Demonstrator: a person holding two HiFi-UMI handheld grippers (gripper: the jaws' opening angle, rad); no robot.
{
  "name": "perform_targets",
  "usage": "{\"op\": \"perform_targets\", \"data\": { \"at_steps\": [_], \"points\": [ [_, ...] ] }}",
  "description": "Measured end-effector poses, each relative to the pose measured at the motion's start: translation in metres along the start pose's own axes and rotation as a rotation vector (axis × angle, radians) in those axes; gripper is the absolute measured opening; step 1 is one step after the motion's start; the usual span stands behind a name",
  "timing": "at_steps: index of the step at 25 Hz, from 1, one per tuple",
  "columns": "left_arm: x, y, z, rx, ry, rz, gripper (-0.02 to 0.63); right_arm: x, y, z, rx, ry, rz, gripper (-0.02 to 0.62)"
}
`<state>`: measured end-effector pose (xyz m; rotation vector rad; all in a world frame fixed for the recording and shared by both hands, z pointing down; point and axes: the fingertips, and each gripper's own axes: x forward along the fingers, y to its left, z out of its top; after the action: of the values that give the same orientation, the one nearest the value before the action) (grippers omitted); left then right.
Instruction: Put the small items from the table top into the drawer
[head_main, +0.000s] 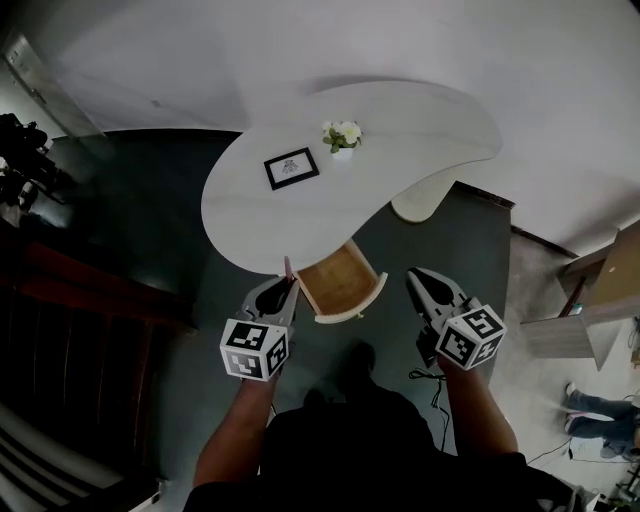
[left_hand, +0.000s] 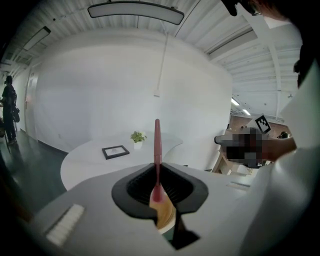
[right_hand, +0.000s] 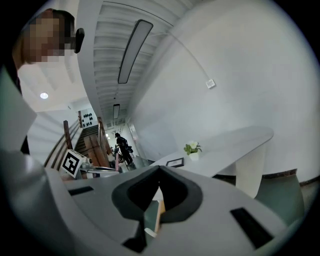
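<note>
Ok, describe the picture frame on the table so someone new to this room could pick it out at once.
Start at the white curved table in the middle of the dark floor. On its top, just left of the small potted plant, lies the picture frame. It is the flat rectangle with a dark border and a pale sheet inside, while its only neighbour stands upright with white flowers.

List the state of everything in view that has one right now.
Drawer: open, nothing visible inside.
Left gripper: shut on pink stick.
Right gripper: shut, empty.
Picture frame: lying on table top.
Flower pot: upright on table top.
</note>
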<state>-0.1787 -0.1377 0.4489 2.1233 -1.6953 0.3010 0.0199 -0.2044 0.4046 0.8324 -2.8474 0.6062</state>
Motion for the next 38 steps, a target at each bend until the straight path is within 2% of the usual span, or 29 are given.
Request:
{"op": "perform_targets", "data": {
  "at_steps": [6,12,20,24,27,32,38],
  "points": [
    [0.022,-0.023,-0.007,0.025,0.059,0.004,0.046,0.001,-0.021,-0.004,0.019,0.007,0.038,-0.006],
    [0.038,-0.037,-0.020,0.054,0.093,-0.059,0.046,-0.005,-0.026,-0.023,0.048,0.022,0.001,-0.006],
    [0.033,-0.022,-0.038,0.046,0.092,-0.152,0.044,-0.007,-0.002,-0.034,0.036,0.061,-0.109,-0.006],
    [0.030,-0.013,-0.050,0.076,0.104,-0.198,0.044,0.003,0.021,-0.031,0.023,0.030,-0.130,-0.006],
    [0.035,-0.006,-0.059,0.081,0.121,-0.208,0.046,0.009,0.026,-0.041,0.032,0.044,-0.143,-0.006],
    [0.055,-0.002,-0.074,0.082,0.172,-0.229,0.046,0.020,0.010,-0.049,0.052,0.060,-0.160,-0.006],
    [0.092,-0.002,-0.090,0.110,0.247,-0.225,0.046,0.040,-0.030,-0.056,0.075,0.061,-0.140,-0.006]
  ]
}}
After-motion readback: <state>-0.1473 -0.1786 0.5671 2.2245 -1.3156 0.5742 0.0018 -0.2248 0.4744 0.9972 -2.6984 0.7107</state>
